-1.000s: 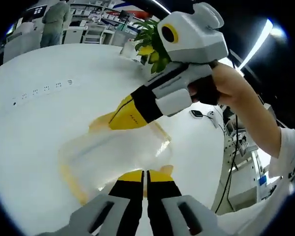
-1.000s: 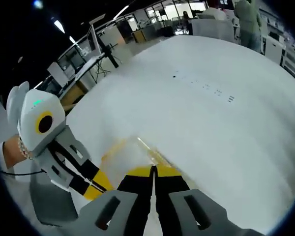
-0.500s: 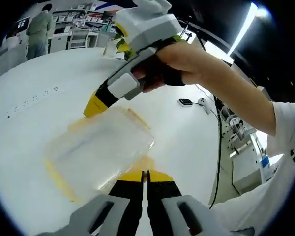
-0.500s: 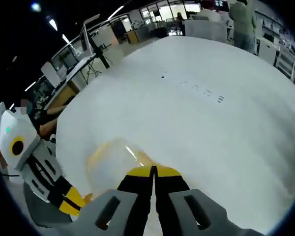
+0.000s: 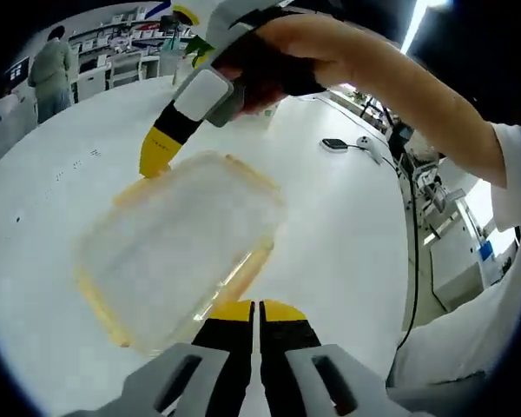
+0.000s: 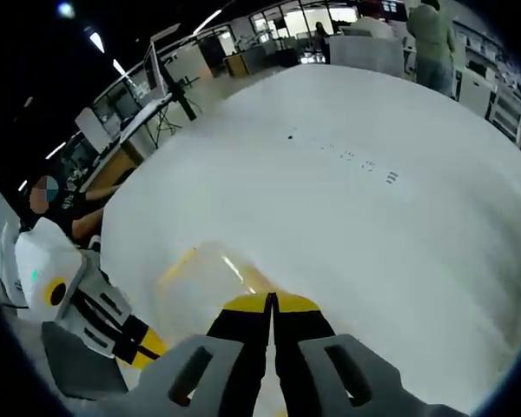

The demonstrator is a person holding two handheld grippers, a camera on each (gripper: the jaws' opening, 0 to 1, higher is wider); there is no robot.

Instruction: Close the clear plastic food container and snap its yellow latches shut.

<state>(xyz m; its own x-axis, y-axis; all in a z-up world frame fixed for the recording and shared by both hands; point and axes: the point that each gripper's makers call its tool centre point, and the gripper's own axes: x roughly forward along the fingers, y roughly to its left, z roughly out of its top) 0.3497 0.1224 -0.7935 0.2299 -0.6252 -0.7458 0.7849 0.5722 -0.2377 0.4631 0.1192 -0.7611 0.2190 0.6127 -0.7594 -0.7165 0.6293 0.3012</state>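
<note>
I see the container [image 5: 178, 252] lying on the white table [image 5: 330, 226], lid on, yellow trim along its edges; contents can't be made out through the cloudy plastic. My left gripper [image 5: 256, 308] has its jaws pressed together, tips at the container's near edge, gripping nothing I can tell. My right gripper [image 5: 156, 156], held by a hand [image 5: 286, 61], touches the far corner with its yellow tips. In the right gripper view its jaws [image 6: 271, 304] are closed, tips over the container [image 6: 204, 278], left gripper [image 6: 143, 347] beside it
</note>
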